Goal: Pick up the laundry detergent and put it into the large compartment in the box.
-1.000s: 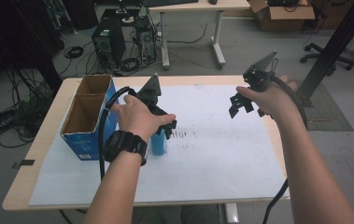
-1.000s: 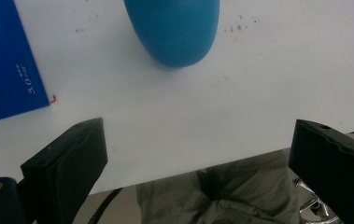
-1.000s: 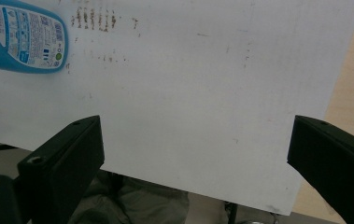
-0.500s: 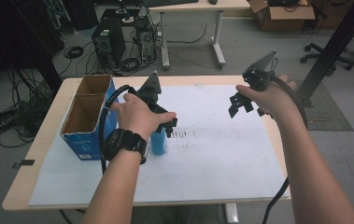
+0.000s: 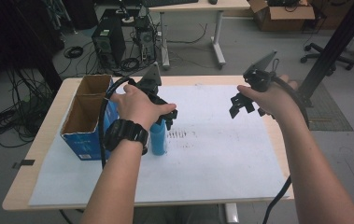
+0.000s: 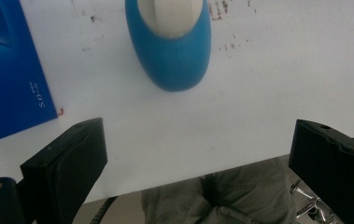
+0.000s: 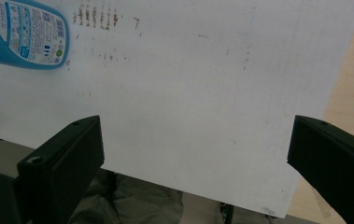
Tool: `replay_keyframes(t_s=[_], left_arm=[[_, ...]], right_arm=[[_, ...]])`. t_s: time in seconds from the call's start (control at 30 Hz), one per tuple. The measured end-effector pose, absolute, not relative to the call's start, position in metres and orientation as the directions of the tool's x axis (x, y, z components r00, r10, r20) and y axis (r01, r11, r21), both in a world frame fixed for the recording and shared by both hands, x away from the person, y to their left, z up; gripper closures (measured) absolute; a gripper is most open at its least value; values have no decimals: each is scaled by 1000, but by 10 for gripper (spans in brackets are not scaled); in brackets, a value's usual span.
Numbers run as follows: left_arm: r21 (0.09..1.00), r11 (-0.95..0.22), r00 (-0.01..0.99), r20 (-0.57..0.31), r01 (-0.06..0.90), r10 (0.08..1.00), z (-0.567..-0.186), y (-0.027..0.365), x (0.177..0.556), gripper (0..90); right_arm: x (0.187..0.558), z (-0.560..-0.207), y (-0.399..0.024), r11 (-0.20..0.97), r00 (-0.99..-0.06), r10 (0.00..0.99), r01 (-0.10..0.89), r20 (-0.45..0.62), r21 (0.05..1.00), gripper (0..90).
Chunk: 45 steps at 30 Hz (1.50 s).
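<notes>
A blue bottle with a white cap stands upright on the white paper, just right of the blue cardboard box. My left gripper hovers directly above the bottle, open, its jaws wide apart and holding nothing; the left gripper view looks down on the bottle and its white cap. My right gripper hangs open over the right part of the paper, apart from any object. The right gripper view catches the bottle and its label at the top left.
The open cardboard box sits at the table's left side. White paper covers most of the wooden table. Dark smudge marks lie right of the bottle. Beyond the table are computer towers, cables and another desk.
Both hands stay almost still. The left gripper holds its place above the bottle, and the right gripper has barely shifted.
</notes>
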State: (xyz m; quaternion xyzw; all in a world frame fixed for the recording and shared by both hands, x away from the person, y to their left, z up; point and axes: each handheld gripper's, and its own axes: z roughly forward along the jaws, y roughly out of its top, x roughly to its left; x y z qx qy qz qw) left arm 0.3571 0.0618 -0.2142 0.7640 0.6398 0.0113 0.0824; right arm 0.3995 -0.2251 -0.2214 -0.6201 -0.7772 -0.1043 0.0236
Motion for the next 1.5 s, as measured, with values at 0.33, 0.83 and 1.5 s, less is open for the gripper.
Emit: replay_keyframes(t_s=[0.33, 0.83, 1.5], left_arm=[[132, -168, 181, -94, 977, 979, -214, 57, 376, 48], [110, -132, 141, -81, 985, 987, -224, 61, 403, 48], [105, -94, 101, -71, 990, 992, -232, 56, 423, 48]], right_arm=[[400, -220, -224, 232, -253, 954, 963, 159, 141, 37], [409, -227, -226, 243, -263, 952, 960, 158, 139, 37], [416, -235, -227, 259, -281, 945, 955, 168, 141, 38]])
